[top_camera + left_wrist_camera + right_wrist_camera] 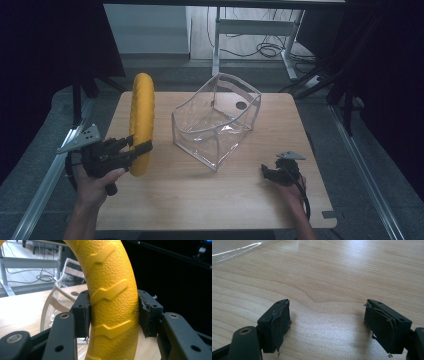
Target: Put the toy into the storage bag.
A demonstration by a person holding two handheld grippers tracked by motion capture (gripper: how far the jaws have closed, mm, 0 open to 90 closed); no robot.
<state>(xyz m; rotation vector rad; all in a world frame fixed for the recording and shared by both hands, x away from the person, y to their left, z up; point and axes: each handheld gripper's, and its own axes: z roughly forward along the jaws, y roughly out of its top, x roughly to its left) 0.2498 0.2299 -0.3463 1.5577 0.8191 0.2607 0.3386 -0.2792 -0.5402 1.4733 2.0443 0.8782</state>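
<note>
The ring (142, 122), yellow and ridged, stands upright between my left jaws, whose pads (83, 312) press its tube from both sides, near its lower end. My left gripper (131, 150) holds it off the surface (200, 195), just beside the clear bag (216, 119), which stands beyond the jaws. My right gripper (272, 172) rests low on the wood, its jaws spread wide with nothing between them.
</note>
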